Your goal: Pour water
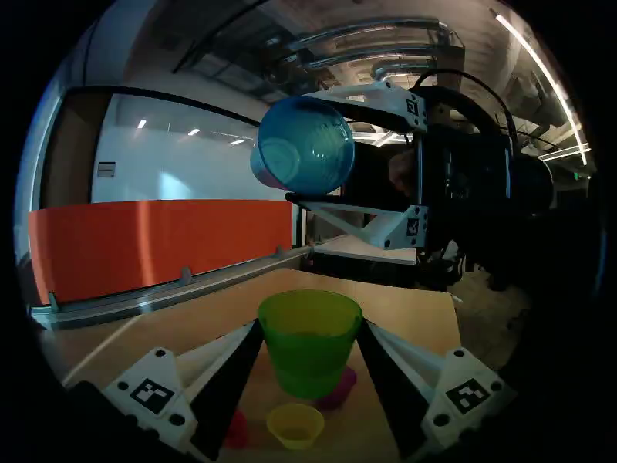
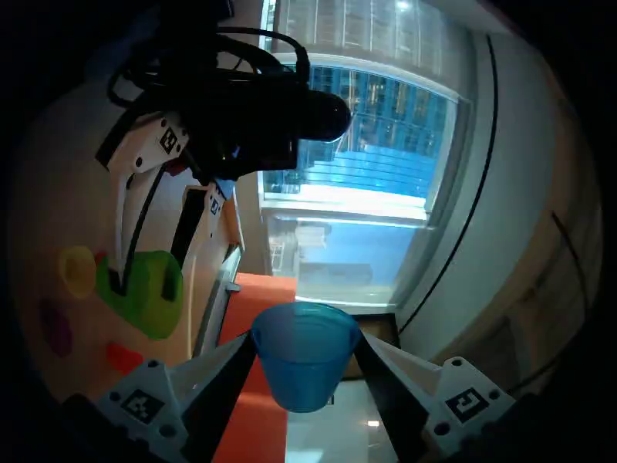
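Observation:
A green cup stands upright between the fingers of my left gripper, which is shut on it above the wooden table. Higher up, a blue cup lies tipped on its side in my right gripper, one finger above it and one below. In the right gripper view the blue cup sits clamped in my right gripper. To the left there, the left gripper holds the green cup. I see no stream of water between the cups.
Small cups lie on the table under the green cup: a yellow one, a purple one and a red one. An orange panel runs along the table's far edge. A large window fills one wall.

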